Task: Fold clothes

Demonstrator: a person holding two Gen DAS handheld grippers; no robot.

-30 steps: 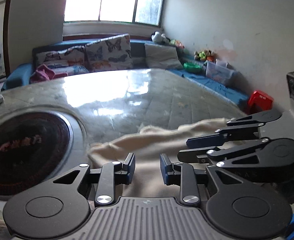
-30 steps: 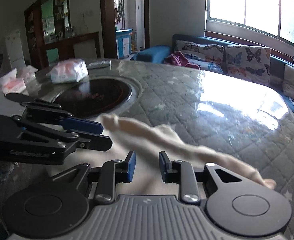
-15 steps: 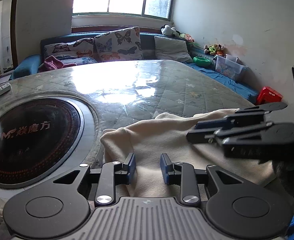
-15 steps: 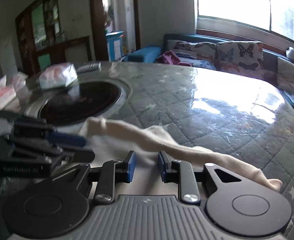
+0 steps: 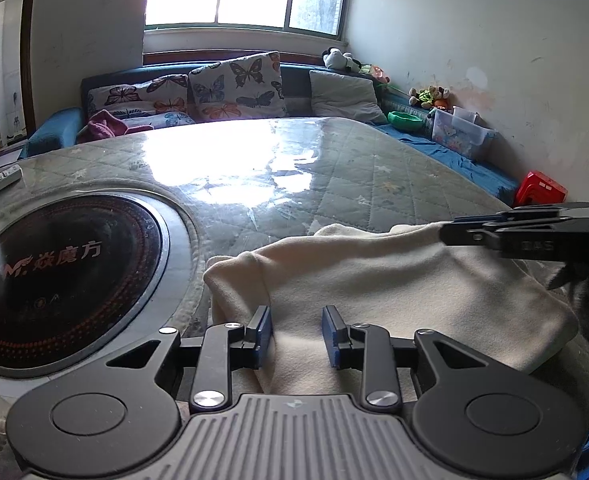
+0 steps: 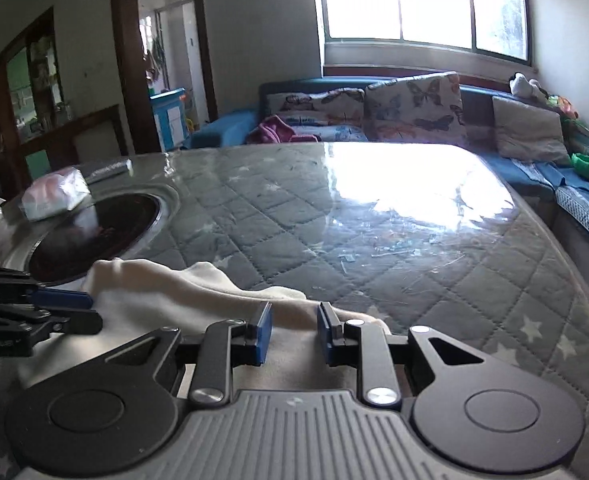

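on quilted table [image 5: 374, 168], rumpled cream garment [image 5: 394, 280]

cream garment [image 5: 394, 280], grey quilted tabletop [image 5: 354, 184], butterfly-print cushions [image 5: 238, 88]

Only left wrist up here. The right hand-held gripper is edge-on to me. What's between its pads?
Observer: The cream fleece garment lies in the gap of the right hand-held gripper. The pads stand apart, and I can't tell if they pinch it.
Operator: Anything at the far side of the round black cooktop?
Observer: A white-and-pink plastic tissue pack sits by its far-left rim.
Operator: Behind that?
Observer: A wooden cabinet with glass doors against the wall.
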